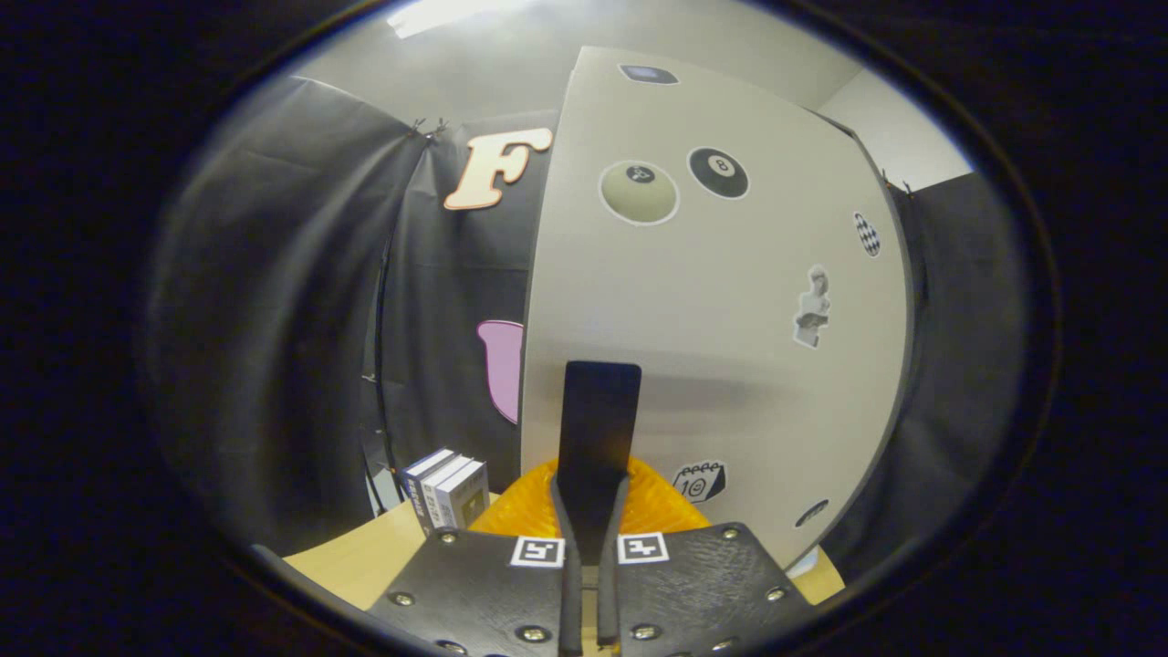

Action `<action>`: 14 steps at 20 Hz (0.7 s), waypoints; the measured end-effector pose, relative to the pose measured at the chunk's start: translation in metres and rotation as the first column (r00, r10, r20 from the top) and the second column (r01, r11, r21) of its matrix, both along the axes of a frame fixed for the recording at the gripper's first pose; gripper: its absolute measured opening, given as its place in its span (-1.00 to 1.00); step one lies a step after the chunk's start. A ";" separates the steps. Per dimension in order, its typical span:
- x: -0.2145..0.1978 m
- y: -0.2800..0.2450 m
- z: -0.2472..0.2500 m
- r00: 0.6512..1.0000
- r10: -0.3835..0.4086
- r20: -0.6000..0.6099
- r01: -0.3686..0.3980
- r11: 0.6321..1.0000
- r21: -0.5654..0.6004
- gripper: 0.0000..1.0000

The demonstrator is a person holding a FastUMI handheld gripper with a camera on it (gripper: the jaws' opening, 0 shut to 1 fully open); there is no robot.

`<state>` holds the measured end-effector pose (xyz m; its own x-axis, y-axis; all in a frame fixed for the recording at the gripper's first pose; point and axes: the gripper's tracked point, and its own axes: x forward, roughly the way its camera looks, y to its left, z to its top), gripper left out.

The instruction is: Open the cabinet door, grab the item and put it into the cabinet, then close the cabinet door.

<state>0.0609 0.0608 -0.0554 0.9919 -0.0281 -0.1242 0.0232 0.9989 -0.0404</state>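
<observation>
The gripper (589, 547) sits at the bottom centre of the frame, and its two fingers (570, 584) stand very close together, almost parallel. Between them a flat dark item (598, 429) rises up, narrow at the bottom and wider at the top, where it ends in a square edge near the middle of the frame. Both fingers appear to press on its lower part, so the jaws are closed on this item. Whether the item touches the surface behind it cannot be told.

Just behind the fingers, low in the frame, lies an orange ribbed object (520, 511); it shows on both sides of the held item. It rests on a light wooden table (365, 561), seen at the lower left and a little at the lower right.

The large pale cabinet door (730, 365) takes the centre and the right of the frame, right behind the item. It carries several stickers: a pale ball sticker (639, 192) and a black ball sticker (718, 172) in the upper part, a small figure sticker (812, 308) at the right, and a calendar sticker (700, 481) low down, just to the right of the item. The door seems shut.

At the lower left, beside the door's left edge, some small boxes (447, 488) stand upright on the table, close together. Behind them hangs the black cloth wall (274, 319).
</observation>
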 end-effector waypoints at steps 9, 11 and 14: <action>-0.073 -0.029 0.008 0.996 -0.090 -0.003 0.090 0.996 0.004 -0.86; -0.089 -0.039 0.009 0.993 -0.114 -0.005 0.114 0.993 -0.003 -0.86; -0.110 -0.053 0.010 0.988 -0.152 -0.010 0.152 0.988 -0.014 -0.87</action>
<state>-0.0488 0.0078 -0.0452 0.9745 -0.1799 -0.1338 0.1740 0.9832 -0.0543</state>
